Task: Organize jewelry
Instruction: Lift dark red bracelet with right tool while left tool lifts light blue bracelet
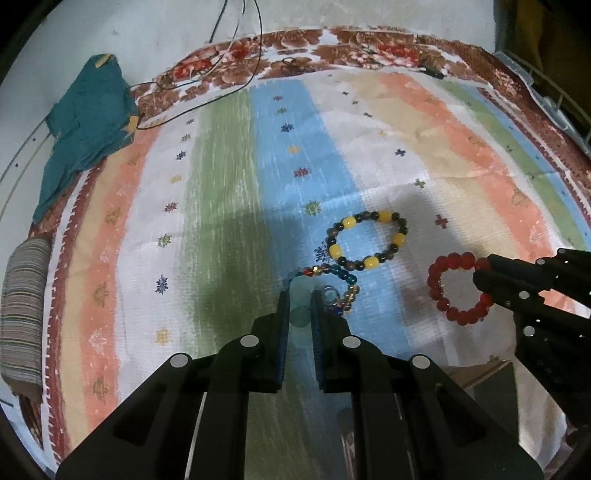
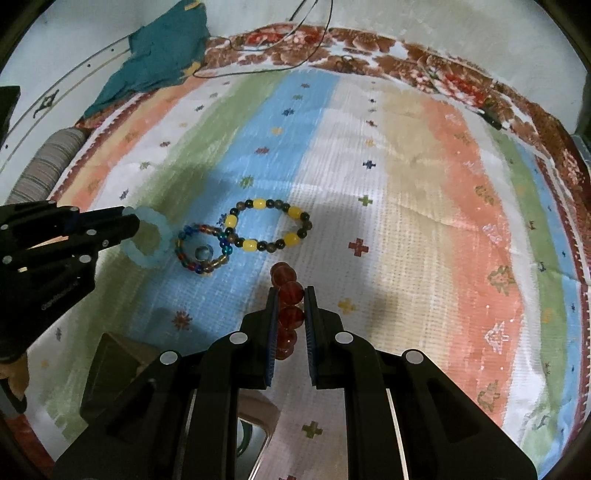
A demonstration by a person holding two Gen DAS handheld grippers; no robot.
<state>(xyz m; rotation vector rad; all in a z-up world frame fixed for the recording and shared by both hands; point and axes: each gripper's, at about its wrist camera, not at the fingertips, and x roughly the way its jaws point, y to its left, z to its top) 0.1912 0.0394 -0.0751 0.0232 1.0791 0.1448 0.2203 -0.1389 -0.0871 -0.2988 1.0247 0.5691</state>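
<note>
Bracelets: four in all, each a ring of beads.
Pale blue bracelet (image 2: 147,240): clamped between the jaws of the left gripper (image 1: 300,301), which pinches its rim; the ring hangs off the tips, left of the others.
Red bracelet (image 1: 456,288): clamped by the right gripper (image 2: 291,295), its beads lined up between the two pads; it sits to the right of the group.
Yellow and dark bracelet (image 2: 269,225): lies flat on the blue stripe of the cloth (image 2: 406,206), beyond both grippers and apart from them.
Multicoloured bracelet (image 2: 203,253): lies just left of the yellow one, touching it, near the pale blue ring.
Striped cloth: one, with a brown flowered border.
Teal fabric (image 1: 85,125): one bundle at the far left edge.
Thin cords (image 1: 229,33): a few trail over the far border.
</note>
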